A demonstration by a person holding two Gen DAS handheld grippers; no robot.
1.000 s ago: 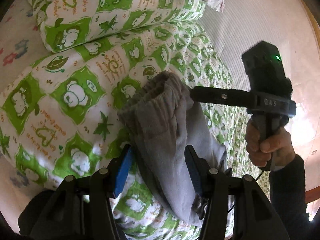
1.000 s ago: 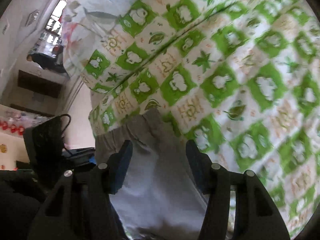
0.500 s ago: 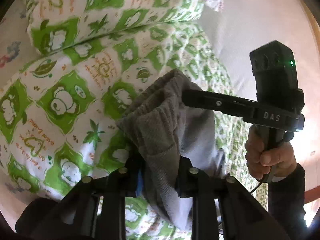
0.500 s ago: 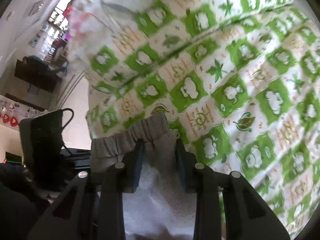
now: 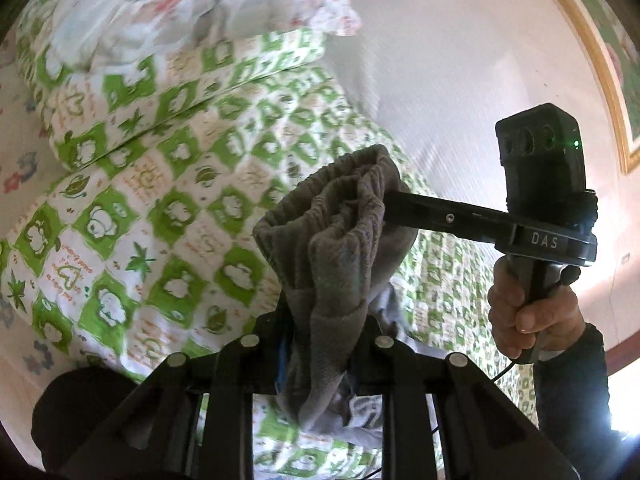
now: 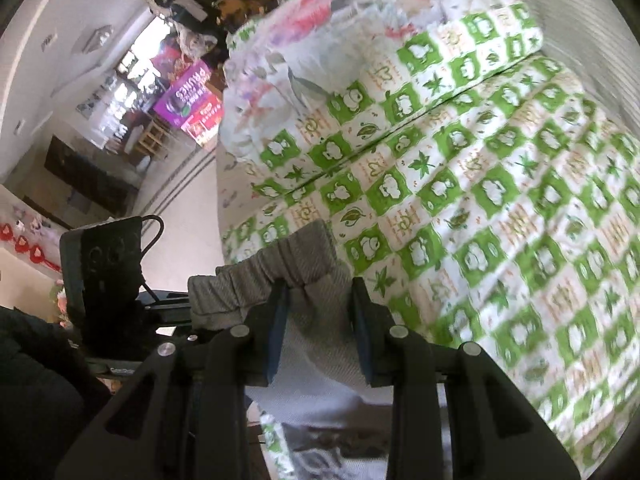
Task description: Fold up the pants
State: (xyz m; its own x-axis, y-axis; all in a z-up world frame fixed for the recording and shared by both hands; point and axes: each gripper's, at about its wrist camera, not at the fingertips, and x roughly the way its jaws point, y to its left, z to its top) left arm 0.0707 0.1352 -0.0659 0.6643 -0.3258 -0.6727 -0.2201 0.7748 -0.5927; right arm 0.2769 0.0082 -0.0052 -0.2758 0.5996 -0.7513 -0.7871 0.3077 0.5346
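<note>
- The grey pants (image 5: 332, 248) are lifted off the bed (image 5: 168, 216), held up by their gathered elastic waistband between the two grippers, with the rest of the cloth hanging down in front of the green-and-white patterned cover.
- The left gripper (image 5: 326, 344) has its fingers clenched on a bunched fold of the pants near the bottom of its own view; the cloth fills the narrow gap and spills out below.
- The right gripper (image 6: 318, 312) grips the waistband too: in its own view the ribbed grey band humps up just above the blue-lined fingers (image 6: 278, 328), which press in on the fabric from both sides.
- From the left camera, the right gripper reaches in from the right side, its dark fingers buried in the waistband folds, and the person's right hand (image 5: 528, 312) is wrapped round the handle below it.
- A second cushion or folded quilt (image 6: 404, 92) in the same green panda-and-leaf print lies along the back of the bed, with a pale floral bundle (image 6: 320, 40) heaped on top of it.
- Beyond the bed, the right camera shows a cluttered room with a purple box (image 6: 188, 96) on a shelf.
</note>
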